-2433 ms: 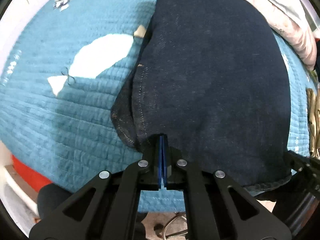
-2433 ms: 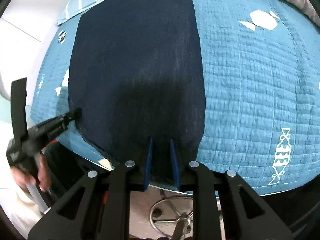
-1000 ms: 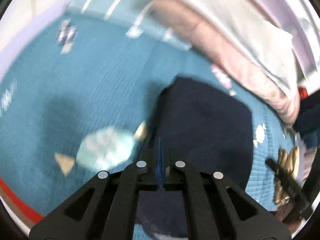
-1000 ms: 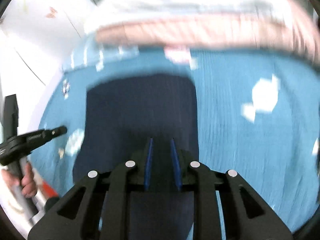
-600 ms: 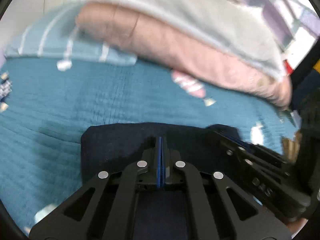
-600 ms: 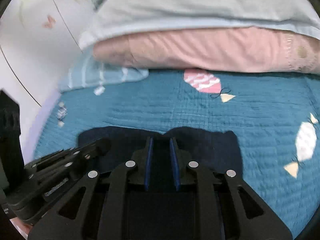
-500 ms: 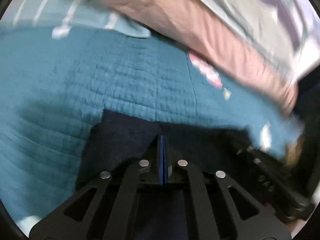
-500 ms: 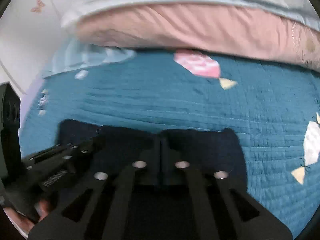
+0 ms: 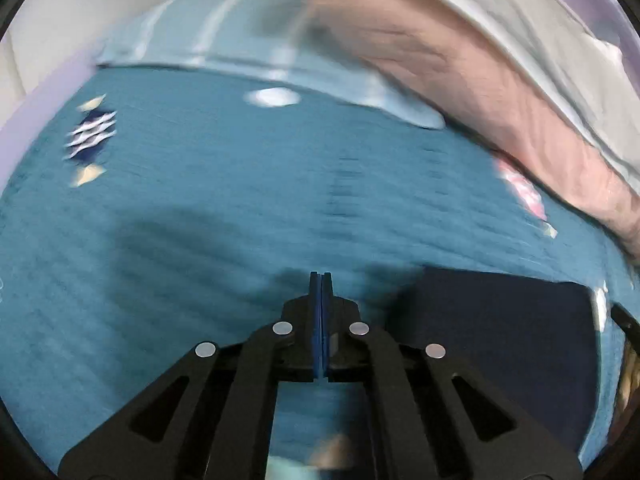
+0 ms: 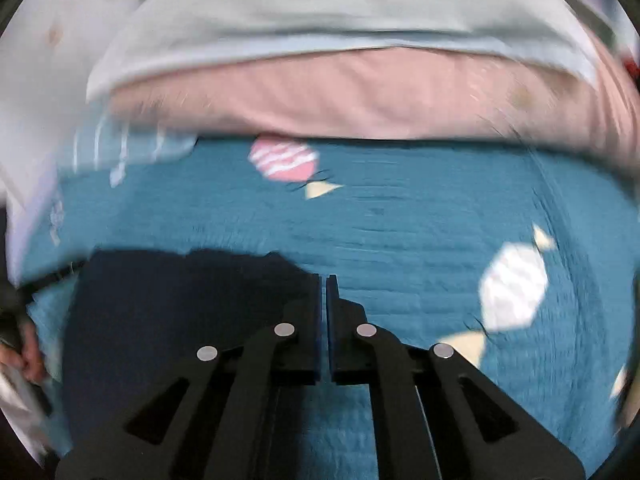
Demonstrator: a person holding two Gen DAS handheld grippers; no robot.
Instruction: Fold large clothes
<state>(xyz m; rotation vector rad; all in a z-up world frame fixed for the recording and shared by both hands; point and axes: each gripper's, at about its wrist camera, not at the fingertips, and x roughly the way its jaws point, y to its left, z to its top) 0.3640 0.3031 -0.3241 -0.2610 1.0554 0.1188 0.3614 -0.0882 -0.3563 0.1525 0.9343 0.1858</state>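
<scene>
The folded dark navy garment [image 9: 496, 332] lies flat on the teal quilted bedspread [image 9: 224, 208], toward the near edge of the bed, as a compact dark block. Neither tool has hold of it. The left gripper [image 9: 321, 280] hangs over bare quilt just to the garment's left side, its blue-lined jaws clenched together with nothing between them. The right gripper [image 10: 323, 280] sits at the garment's [image 10: 168, 320] right edge, jaws pressed nearly closed on nothing, only a hairline gap between the fingers, and the cloth spreads away to the left of them.

Along the far edge of the bed a pink pillow [image 10: 360, 96] lies under a pale grey-blue pillow [image 10: 320, 4] (both views are smeared, so the seams are hard to read). A light blue striped cloth [image 9: 240, 44] sits at the far left corner. The bedspread carries candy-shaped prints: a pink striped candy print [image 10: 283, 158] near the pillows, and a white candy print [image 10: 514, 286] toward the right edge. In the right wrist view a person's hand [image 10: 28, 350] shows at the left margin.
</scene>
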